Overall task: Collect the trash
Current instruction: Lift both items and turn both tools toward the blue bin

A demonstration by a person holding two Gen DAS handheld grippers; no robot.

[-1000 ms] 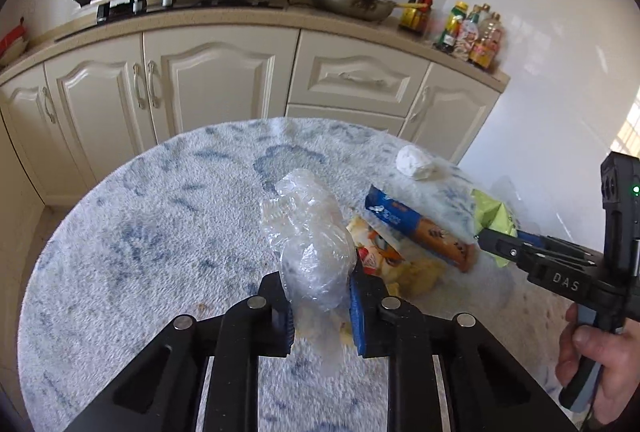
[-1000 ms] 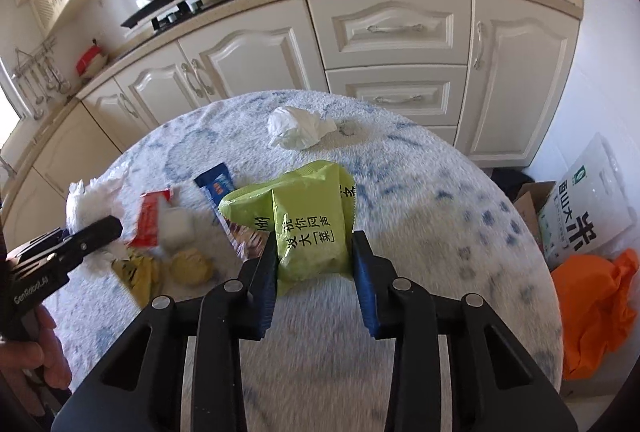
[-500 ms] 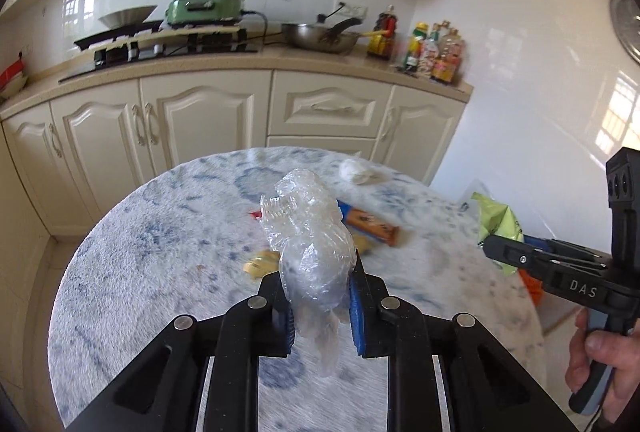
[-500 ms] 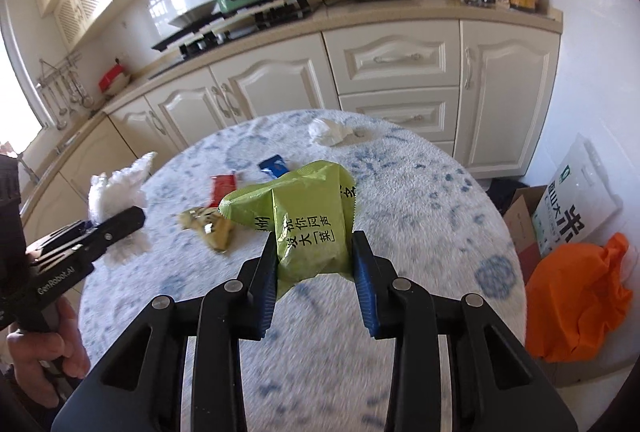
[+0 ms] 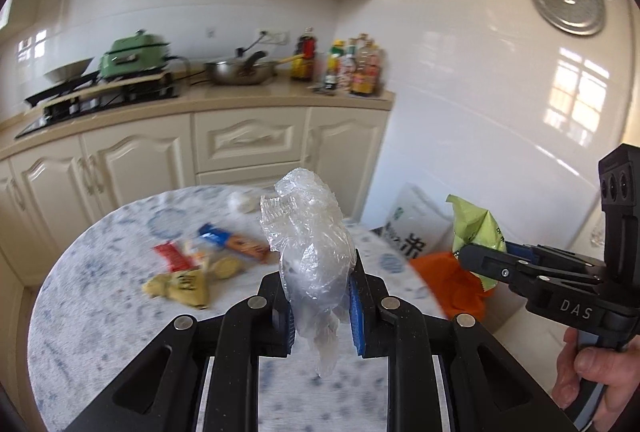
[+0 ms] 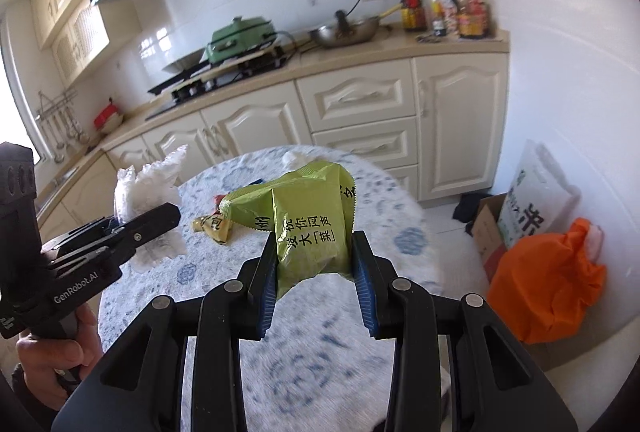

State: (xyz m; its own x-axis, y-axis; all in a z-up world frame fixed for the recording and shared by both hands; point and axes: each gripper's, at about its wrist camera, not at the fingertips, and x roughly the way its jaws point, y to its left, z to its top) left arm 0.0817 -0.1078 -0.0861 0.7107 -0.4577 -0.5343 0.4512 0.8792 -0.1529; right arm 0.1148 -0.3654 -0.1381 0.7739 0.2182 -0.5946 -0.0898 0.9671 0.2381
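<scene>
My left gripper point(image 5: 318, 306) is shut on a crumpled clear plastic wrap point(image 5: 312, 252) and holds it high above the round marbled table point(image 5: 80, 304). It also shows in the right wrist view point(image 6: 144, 192). My right gripper point(image 6: 316, 288) is shut on a green snack bag point(image 6: 308, 220), also lifted above the table; the bag shows in the left wrist view point(image 5: 476, 228). On the table lie a blue-orange wrapper point(image 5: 236, 242), a red wrapper point(image 5: 174, 256), yellow wrappers point(image 5: 184, 284) and a white crumpled tissue point(image 5: 240, 202).
An orange trash bag point(image 6: 548, 280) sits on the floor right of the table, next to a white printed bag point(image 6: 532, 200) and a cardboard box point(image 6: 486, 228). Cream cabinets point(image 6: 360, 104) and a counter with stove, pan and bottles stand behind.
Both grippers have risen and pulled back from the table with their loads; the table looks smaller and lower. The orange bag has come into the left wrist view.
</scene>
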